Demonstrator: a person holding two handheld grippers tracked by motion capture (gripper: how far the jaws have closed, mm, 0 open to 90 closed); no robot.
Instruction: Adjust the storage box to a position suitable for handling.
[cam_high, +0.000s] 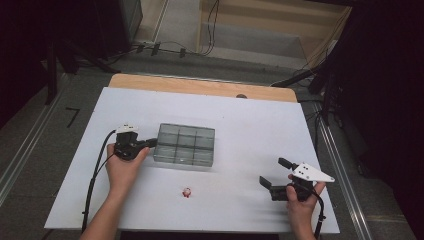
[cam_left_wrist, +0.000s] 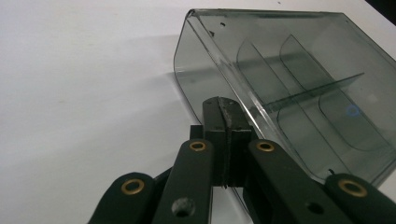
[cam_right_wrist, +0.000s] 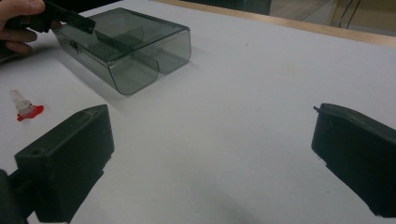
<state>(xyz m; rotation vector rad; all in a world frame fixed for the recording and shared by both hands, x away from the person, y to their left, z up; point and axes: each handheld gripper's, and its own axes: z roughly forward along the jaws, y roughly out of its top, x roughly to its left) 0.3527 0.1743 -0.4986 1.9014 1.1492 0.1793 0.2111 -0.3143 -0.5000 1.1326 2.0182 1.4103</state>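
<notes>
Jaws of the left gripper (cam_high: 149, 143) are pressed together, tips at the left edge of the smoky transparent plastic compartment box (cam_high: 185, 144); whether they pinch its wall is unclear. Right of the box, the right gripper (cam_high: 275, 173) rests with jaws wide, empty, on the white table (cam_high: 250, 130).

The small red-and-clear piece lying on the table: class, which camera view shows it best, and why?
The right gripper view: there the small piece lies near, showing a clear top on a red base. In the high view it is a tiny red-and-white speck on the white table, in front of the smoky plastic box.
</notes>
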